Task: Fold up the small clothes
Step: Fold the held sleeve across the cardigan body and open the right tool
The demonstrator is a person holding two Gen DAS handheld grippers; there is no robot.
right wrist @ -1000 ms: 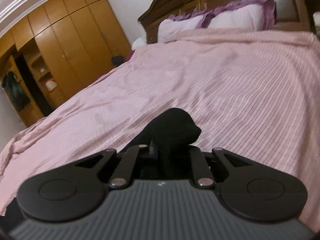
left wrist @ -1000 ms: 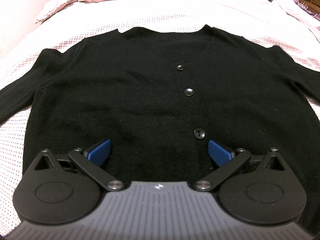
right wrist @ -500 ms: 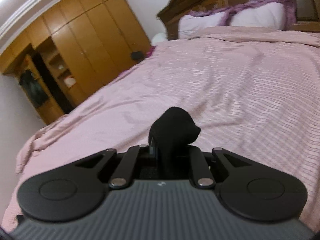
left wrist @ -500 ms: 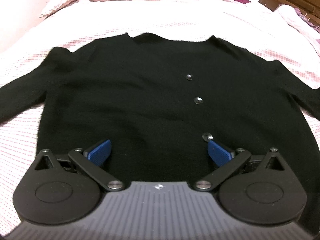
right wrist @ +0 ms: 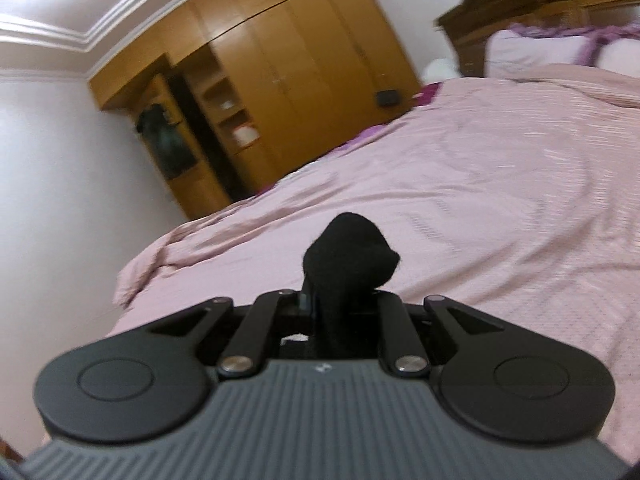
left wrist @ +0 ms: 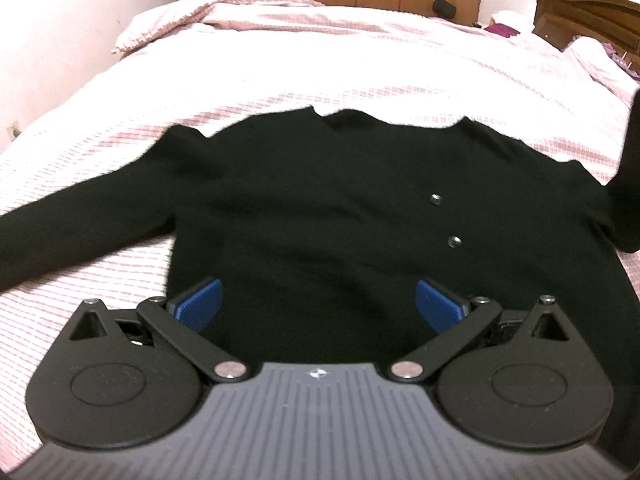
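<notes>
Two tongs are at work over a bed [left wrist: 360, 64] with a pink-patterned cover. The left tongs [left wrist: 318, 306] stand wide open, their blue pads [left wrist: 200, 305] spread far apart with nothing between them. They hang above the lower part of a black cardigan [left wrist: 320, 220], which lies flat and face up on the cover just ahead of them. Whether the pads touch the cloth cannot be told. Two small buttons [left wrist: 435, 199] run down the front of the cardigan, ahead of the right pad. One sleeve [left wrist: 80, 224] stretches out to the left of the tongs, lying on the cover. On the far right another black strip of the cardigan [left wrist: 630, 168] rises off the bed and leaves the picture at the edge.

The right tongs [right wrist: 340, 300] are closed tight on a bunched piece of black cloth [right wrist: 352, 256], which sticks up in a rounded lump past the tips. This cloth is held clear of the cover, with the pink bed [right wrist: 480, 208] spread out ahead and below. Further ahead of these tongs, to the left, stands a wooden wardrobe [right wrist: 288, 80] with open shelves; to the right are a dark wooden headboard [right wrist: 520, 4] and pillows [right wrist: 532, 50]. This view is somewhat blurred.
</notes>
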